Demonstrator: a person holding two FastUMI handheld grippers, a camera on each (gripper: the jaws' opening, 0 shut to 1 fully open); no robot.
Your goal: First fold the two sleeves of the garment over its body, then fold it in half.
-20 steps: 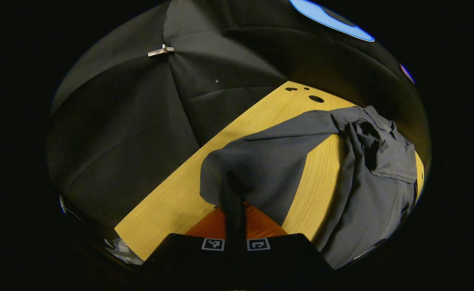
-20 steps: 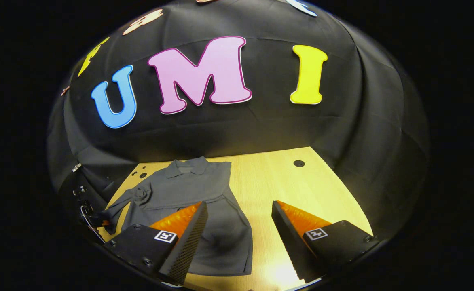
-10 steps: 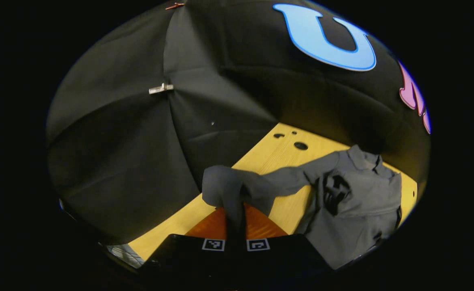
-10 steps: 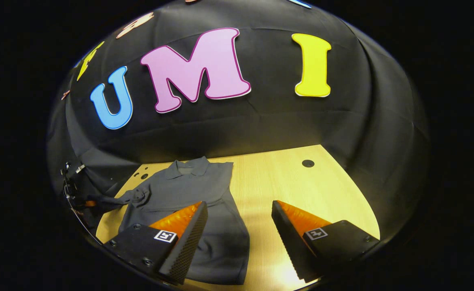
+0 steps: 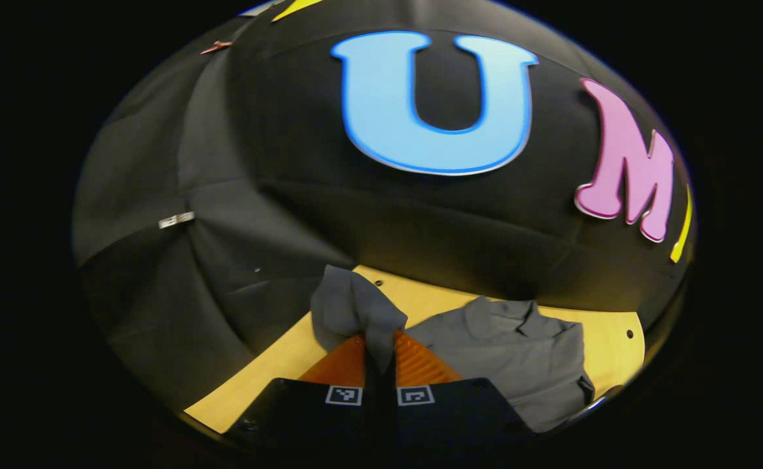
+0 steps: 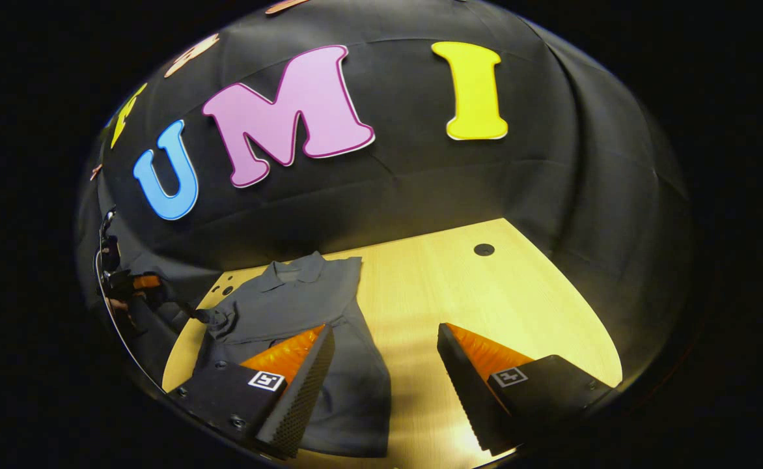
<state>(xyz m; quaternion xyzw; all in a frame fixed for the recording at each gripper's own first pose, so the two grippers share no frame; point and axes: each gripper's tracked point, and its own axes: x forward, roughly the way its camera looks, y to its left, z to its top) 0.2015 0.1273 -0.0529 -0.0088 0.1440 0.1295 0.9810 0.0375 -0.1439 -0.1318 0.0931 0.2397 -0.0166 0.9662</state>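
A grey collared shirt (image 6: 303, 306) lies on the wooden table (image 6: 459, 286), collar toward the back wall. In the left gripper view its body (image 5: 512, 352) lies flat to the right. My left gripper (image 5: 379, 348) is shut on the end of one sleeve (image 5: 352, 309), which bunches up above the orange fingers. In the right gripper view that gripper (image 6: 137, 283) holds the sleeve lifted off the table's left side. My right gripper (image 6: 385, 339) hangs open over the shirt's lower right part and the bare table, with nothing between its fingers.
Black cloth walls close in the table at the back and both sides. Small round holes (image 6: 484, 249) mark the tabletop near the back right and the back left corner (image 6: 228, 286). Bare wood lies to the right of the shirt.
My left gripper has lifted the sleeve end up and swung to face the back wall; the sleeve now rises from the table. The right gripper has barely shifted and stays open.
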